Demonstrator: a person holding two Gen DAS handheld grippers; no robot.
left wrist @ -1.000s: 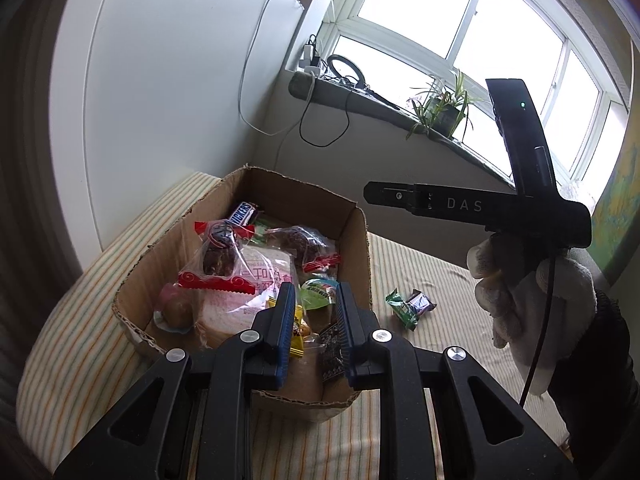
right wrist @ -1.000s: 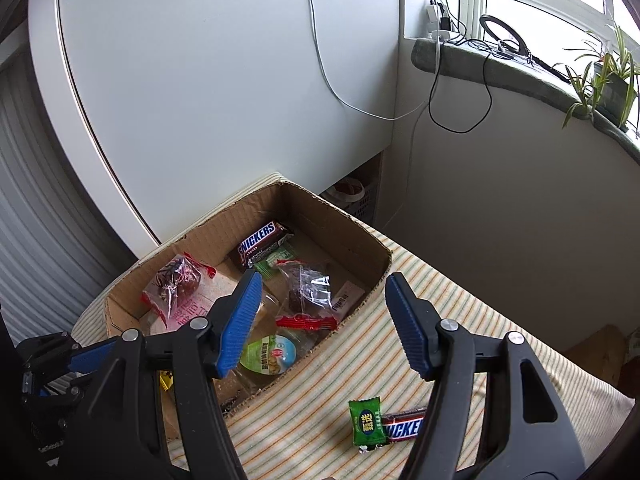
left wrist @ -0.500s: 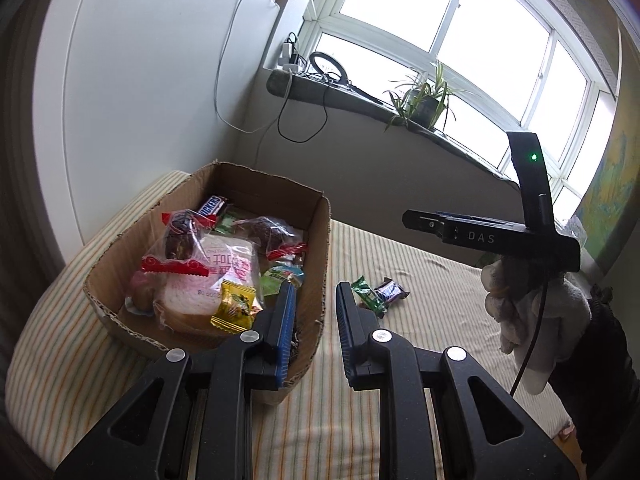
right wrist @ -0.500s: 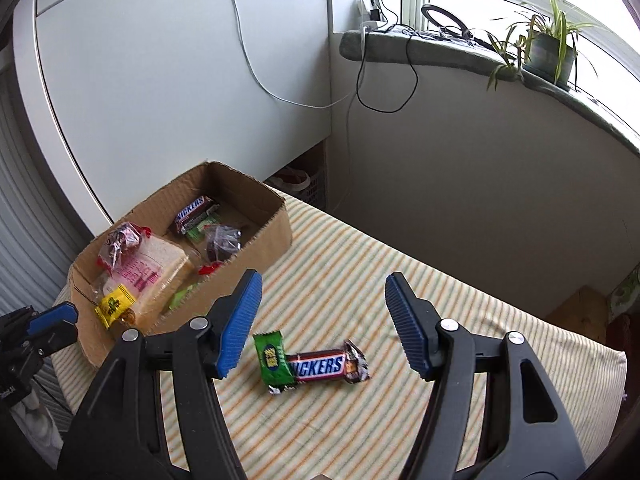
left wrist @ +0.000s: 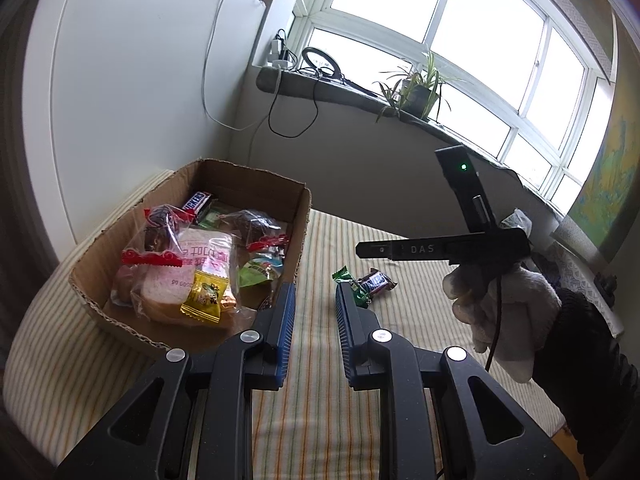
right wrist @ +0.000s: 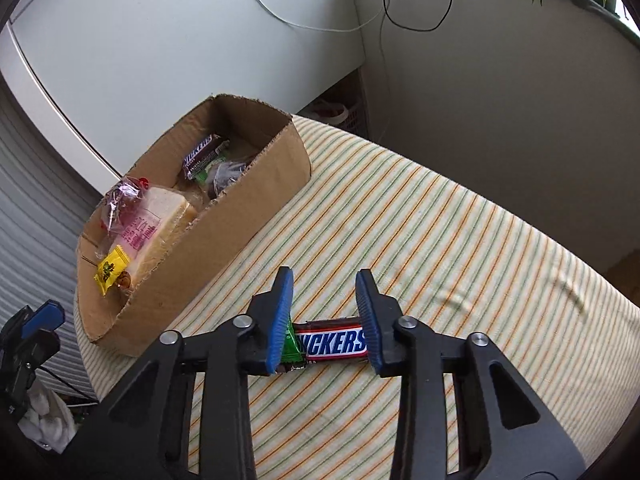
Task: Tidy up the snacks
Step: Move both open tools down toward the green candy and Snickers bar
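Note:
A cardboard box (left wrist: 298,236) on the striped table holds several snacks: a Snickers bar (left wrist: 196,201), a bread pack (left wrist: 192,276), a yellow candy (left wrist: 204,298). The box also shows in the right wrist view (right wrist: 240,216). A loose Snickers bar (right wrist: 332,342) and a green candy (right wrist: 290,346) lie on the cloth. My right gripper (right wrist: 325,314) is open, its jaws straddling the bar's ends just above it. My left gripper (left wrist: 314,320) is partly open and empty, beside the box's near right corner. The loose snacks show in the left wrist view (left wrist: 374,282).
The striped tablecloth (right wrist: 460,240) covers the table, whose edge drops off to the right. A white wall panel (left wrist: 132,80) stands behind the box. A windowsill with a plant (left wrist: 416,92) and cables runs along the back.
My right gripper swung from over the box down to the loose Snickers bar and its jaws narrowed around it. My left gripper drew back from the box and opened slightly.

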